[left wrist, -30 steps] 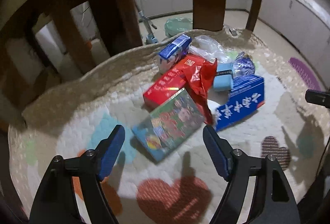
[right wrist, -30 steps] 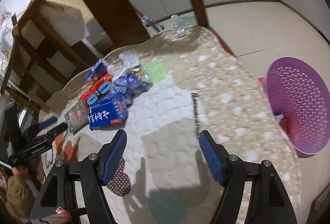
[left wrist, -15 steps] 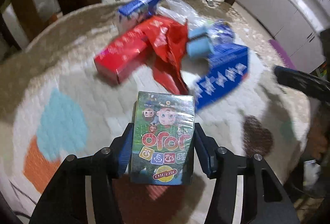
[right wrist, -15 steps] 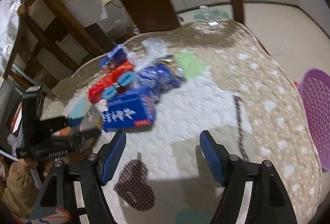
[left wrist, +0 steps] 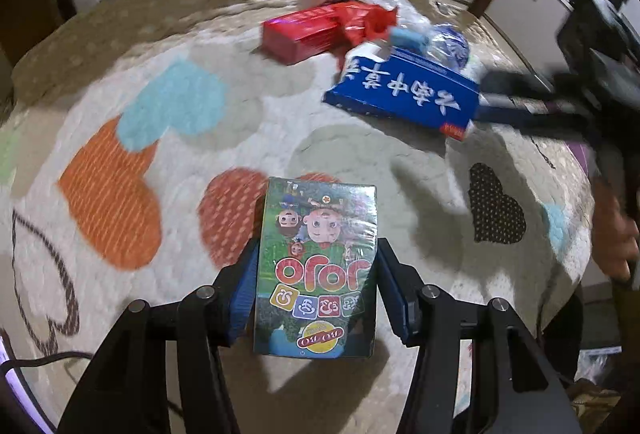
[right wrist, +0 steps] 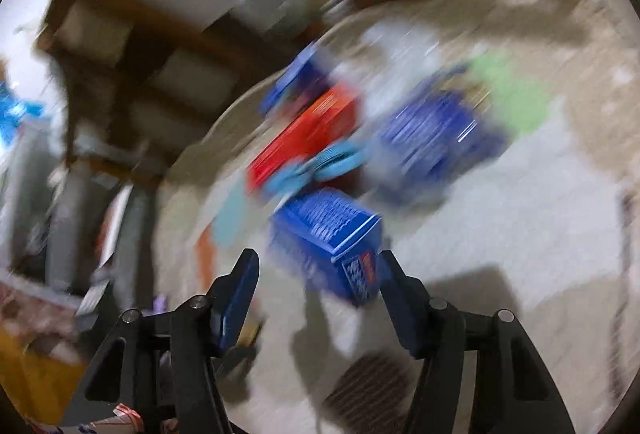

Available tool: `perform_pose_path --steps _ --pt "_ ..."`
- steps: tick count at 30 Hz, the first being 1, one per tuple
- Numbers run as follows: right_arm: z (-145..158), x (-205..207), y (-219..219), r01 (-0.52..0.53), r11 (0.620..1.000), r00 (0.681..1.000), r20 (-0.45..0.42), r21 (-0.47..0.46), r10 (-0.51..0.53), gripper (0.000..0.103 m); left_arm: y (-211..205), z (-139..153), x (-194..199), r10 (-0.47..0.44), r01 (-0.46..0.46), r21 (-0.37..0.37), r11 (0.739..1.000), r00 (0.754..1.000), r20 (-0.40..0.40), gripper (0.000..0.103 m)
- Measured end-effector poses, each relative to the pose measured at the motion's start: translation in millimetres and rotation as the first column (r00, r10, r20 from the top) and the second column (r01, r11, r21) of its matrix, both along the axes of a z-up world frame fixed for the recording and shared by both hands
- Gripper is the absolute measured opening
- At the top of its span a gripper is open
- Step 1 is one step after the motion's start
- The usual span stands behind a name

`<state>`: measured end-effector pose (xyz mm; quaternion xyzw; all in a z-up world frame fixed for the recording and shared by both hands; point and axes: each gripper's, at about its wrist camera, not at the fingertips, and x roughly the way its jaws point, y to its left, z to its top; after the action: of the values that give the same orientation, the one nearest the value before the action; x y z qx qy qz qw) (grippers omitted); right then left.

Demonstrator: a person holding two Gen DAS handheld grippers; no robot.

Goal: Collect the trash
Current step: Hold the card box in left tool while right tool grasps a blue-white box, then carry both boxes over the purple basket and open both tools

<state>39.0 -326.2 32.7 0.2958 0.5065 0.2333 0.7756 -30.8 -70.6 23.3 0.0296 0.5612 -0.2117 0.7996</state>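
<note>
Risk sat mostly with the right gripper [right wrist: 316,274]: its jaws were closing around one corner of the blue box [right wrist: 328,238], with a gap on the left side, so an off-centre pinch could have twisted the box out or shoved it into the pile. That view was heavily blurred, so contact could not be judged. The left gripper [left wrist: 316,290] had its jaws clamped on the sides of the green cartoon box [left wrist: 316,266], held above the quilted desk [left wrist: 360,154]; its glossy wrap might have let it slip. It read "JOJO" upside down. The blue box carried white Chinese characters, also inverted. Behind it lay the red box [left wrist: 304,34]; its print was unreadable.
</note>
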Motion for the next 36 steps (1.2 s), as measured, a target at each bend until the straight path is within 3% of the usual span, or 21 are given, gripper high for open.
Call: perform_pose_path --steps 2,5,7,12,17,19,20,21,24,26,36 --pt "4 -13 14 -0.091 0.996 0.996 -0.005 0.004 0.091 0.066 9 1 -1 0.015 -0.015 -0.001 1.0 1.0 0.0 0.054" --pt "12 -24 25 -0.111 0.983 0.993 0.021 -0.146 0.116 0.072 13 3 2 0.032 -0.032 -0.013 0.999 0.999 0.002 0.055" --pt "18 -22 31 -0.083 0.954 0.993 0.057 -0.288 0.103 0.077 11 3 1 0.044 -0.044 -0.014 0.999 0.999 0.007 0.055" --pt "21 2 57 -0.058 0.865 0.983 0.124 -0.498 0.137 0.084 15 1 -3 0.062 -0.061 -0.017 0.998 0.997 0.039 0.056" --pt "8 26 69 -0.077 0.861 0.982 0.108 -0.503 0.152 0.084 12 0 -7 0.068 -0.066 -0.029 0.997 0.996 0.061 0.062" --pt "5 30 71 -0.089 0.88 0.985 0.088 -0.466 0.146 0.071 9 -1 -11 0.07 -0.069 -0.013 0.998 0.994 0.079 0.062" --pt "4 29 71 -0.097 0.897 0.986 0.078 -0.431 0.144 0.058 9 -1 -14 0.072 -0.071 -0.009 0.997 0.994 0.085 0.054" --pt "7 24 72 -0.101 0.911 0.987 0.075 -0.4 0.143 0.052 9 0 -14 0.077 -0.076 -0.011 0.997 0.993 0.088 0.054" --pt "11 11 74 -0.111 0.923 0.985 0.08 -0.368 0.151 0.042 20 4 -19 0.1 -0.095 -0.069 0.993 0.993 0.069 0.054" --pt "19 -2 73 -0.102 0.922 0.984 0.097 -0.375 0.149 0.037 25 6 -22 0.122 -0.117 -0.069 0.991 0.99 0.069 0.054" --pt "46 -62 42 0.01 0.933 0.983 0.175 -0.359 0.057 0.037 30 32 -47 0.169 -0.168 -0.018 0.986 0.977 0.128 0.054"
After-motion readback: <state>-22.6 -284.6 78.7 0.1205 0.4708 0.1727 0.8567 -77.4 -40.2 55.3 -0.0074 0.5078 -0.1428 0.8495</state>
